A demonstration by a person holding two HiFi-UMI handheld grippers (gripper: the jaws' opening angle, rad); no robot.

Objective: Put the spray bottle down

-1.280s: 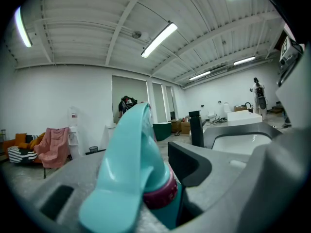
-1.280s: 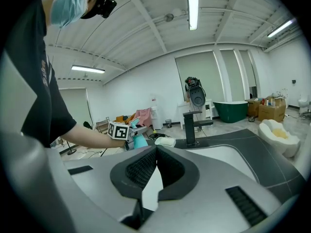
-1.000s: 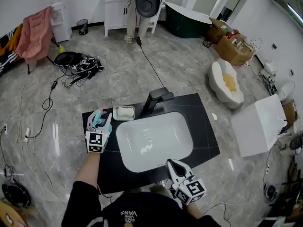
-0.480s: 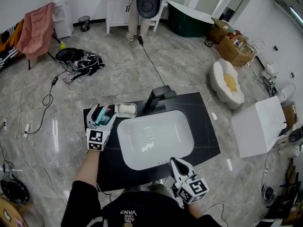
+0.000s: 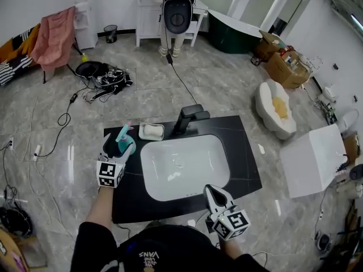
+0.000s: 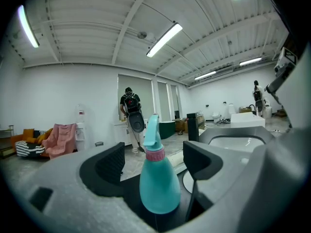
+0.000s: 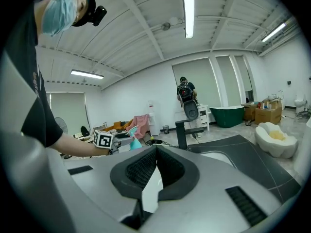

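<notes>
The teal spray bottle [image 5: 121, 141] with a pink collar stands upright on the black counter [image 5: 245, 158], at its far left corner. My left gripper [image 5: 117, 150] sits just behind it with its jaws opening. In the left gripper view the bottle [image 6: 158, 183] stands between the two pads with a gap on each side, so neither pad presses on it. My right gripper [image 5: 211, 190] hovers at the counter's near edge, right of centre. In the right gripper view the right gripper [image 7: 156, 149] is shut with nothing held.
A white sink basin [image 5: 184, 166] fills the counter's middle, with a black faucet [image 5: 190, 118] behind it and a soap dish [image 5: 151, 131] next to the bottle. Cables [image 5: 105, 78] lie on the floor beyond. A person [image 5: 177, 16] stands far back.
The left gripper's jaws have spread away from the bottle and the gripper has drawn back toward me. The bottle stays standing on the counter. The right gripper has hardly moved.
</notes>
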